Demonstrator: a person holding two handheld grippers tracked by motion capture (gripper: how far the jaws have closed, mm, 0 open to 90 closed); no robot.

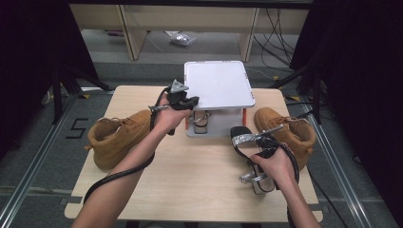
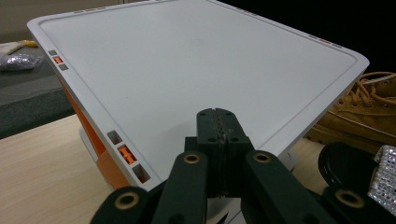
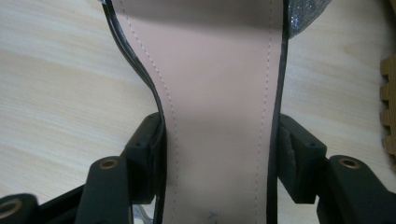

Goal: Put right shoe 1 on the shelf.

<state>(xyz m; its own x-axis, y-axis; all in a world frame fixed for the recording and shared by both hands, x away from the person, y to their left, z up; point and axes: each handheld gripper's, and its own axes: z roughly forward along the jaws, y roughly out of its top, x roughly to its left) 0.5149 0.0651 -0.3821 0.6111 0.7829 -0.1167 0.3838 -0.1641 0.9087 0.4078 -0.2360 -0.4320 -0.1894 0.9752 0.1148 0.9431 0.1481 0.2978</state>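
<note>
My right gripper (image 3: 219, 140) clamps the black sandal (image 1: 247, 147) across its pink insole, the sandal low over the wooden table (image 1: 199, 180) beside the tan boot (image 1: 287, 130). My left gripper (image 2: 218, 123) is pinched empty, over the white shelf (image 1: 218, 85); 1 more tan boot (image 1: 116, 135) stands left.

Table (image 1: 190, 180) in front of me, two-level rack (image 1: 218, 85) at its far middle edge. One boot (image 1: 119, 135) lies left of the rack, second boot (image 1: 287, 130) right of it. Another shoe (image 1: 201, 121) sits on the rack's lower shelf. My left gripper (image 1: 190, 102) is at the rack's near-left corner, over its top tray. My right gripper (image 1: 259, 142) clamps a sandal (image 1: 247, 142) just before the rack, beside the right boot.
</note>
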